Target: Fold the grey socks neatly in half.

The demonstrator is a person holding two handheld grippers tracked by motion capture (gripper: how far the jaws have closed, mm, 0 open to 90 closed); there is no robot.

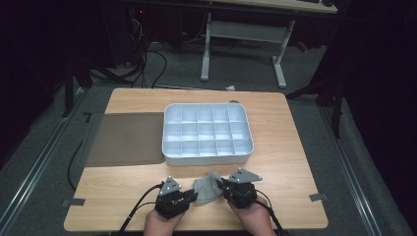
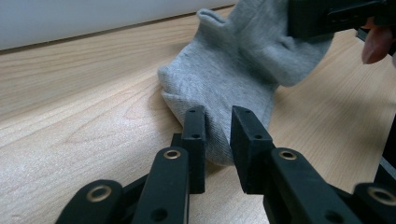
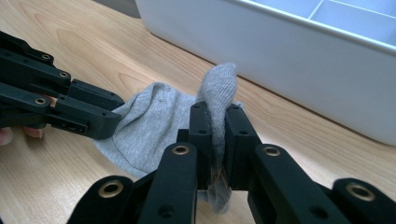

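We hold a grey sock [image 1: 207,188] near the table's [image 1: 128,196] near edge, between both tools. Our left gripper [image 2: 218,135] pinches one end of it, our right gripper [image 3: 218,140] clamps a fold. The white divided tray [image 1: 172,158] sits just beyond; bare wood lies open left and right.

White tray [image 1: 169,132] w/ grid of small compartments, mid-table, nothing visible in them. Dark flat mat [image 1: 125,138] just left of it, edges touching or nearly so, overhanging table's left side. Wooden table [image 1: 290,162] light-coloured, tape bits at both lower corners. Behind: white desk frame [image 1: 280,59] on grey floor, cables [image 1: 147,59] trailing at back left.
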